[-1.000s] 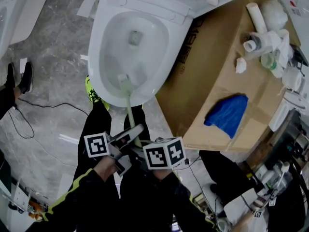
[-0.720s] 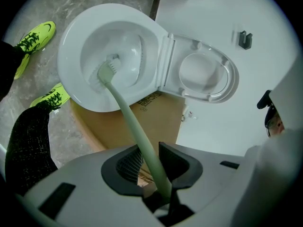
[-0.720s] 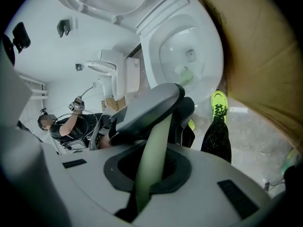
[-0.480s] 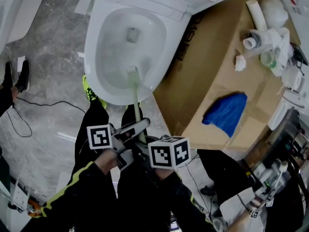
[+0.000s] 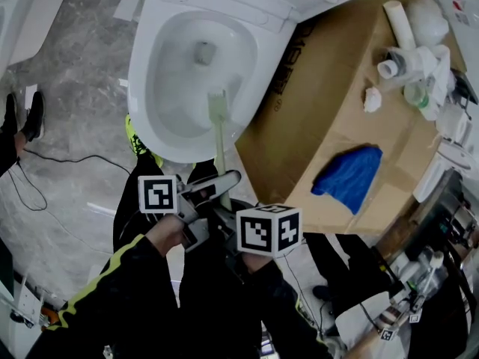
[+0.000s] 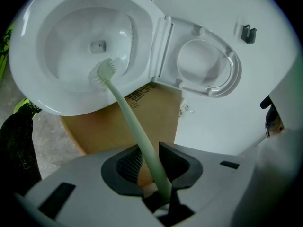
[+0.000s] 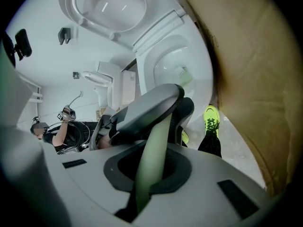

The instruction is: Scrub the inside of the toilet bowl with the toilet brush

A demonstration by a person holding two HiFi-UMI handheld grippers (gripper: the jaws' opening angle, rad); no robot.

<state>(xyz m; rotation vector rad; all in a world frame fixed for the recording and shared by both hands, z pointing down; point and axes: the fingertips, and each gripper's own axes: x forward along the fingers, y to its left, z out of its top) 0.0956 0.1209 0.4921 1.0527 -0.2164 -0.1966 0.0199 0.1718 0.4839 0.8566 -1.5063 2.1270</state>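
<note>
One brush [image 5: 218,118] near right wall of bowl [image 5: 138,88]

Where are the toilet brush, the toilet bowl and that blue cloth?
toilet brush [image 5: 217,105]: head view, its bristle head.
toilet bowl [image 5: 138,96]: head view, left rim.
blue cloth [image 5: 348,176]: head view, middle of cloth.

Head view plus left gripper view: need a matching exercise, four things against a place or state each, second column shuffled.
1. brush head
2. blue cloth
3. toilet lid
4. left gripper

A. raised
B. shut on the brush handle
C. lying on the cardboard
D. inside the bowl

Pairs: 1-D, 2-C, 3-A, 4-B
</note>
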